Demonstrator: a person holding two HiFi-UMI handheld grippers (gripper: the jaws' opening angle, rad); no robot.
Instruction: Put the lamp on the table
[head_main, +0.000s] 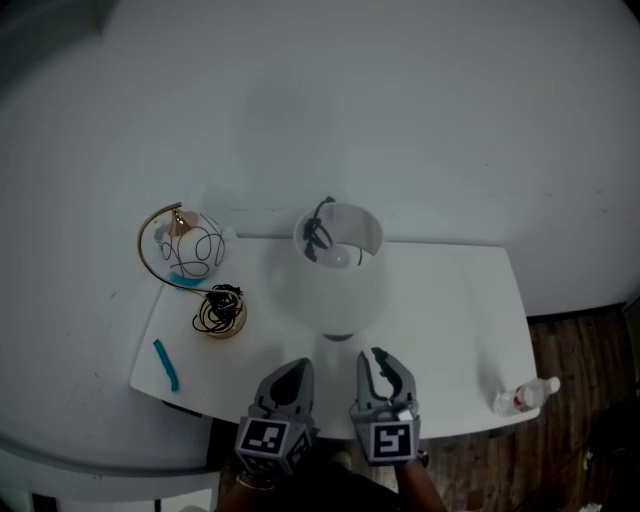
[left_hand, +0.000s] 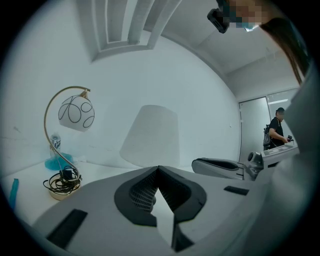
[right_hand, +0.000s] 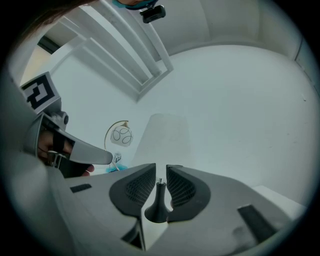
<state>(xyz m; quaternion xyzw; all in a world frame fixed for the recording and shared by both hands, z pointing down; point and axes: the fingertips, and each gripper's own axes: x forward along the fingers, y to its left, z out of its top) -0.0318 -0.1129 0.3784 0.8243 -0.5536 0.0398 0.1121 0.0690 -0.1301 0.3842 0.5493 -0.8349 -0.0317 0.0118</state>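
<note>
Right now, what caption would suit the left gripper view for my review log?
Shut left gripper facing a white-shaded lamp and an arched globe lamp on the table.

White wall (head_main: 400, 100), white table (head_main: 455, 290), dark wood floor (head_main: 575, 375).

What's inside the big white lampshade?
A pale bulb and a black wire holder show through the open top of the lampshade. The shade hides everything lower down.
</note>
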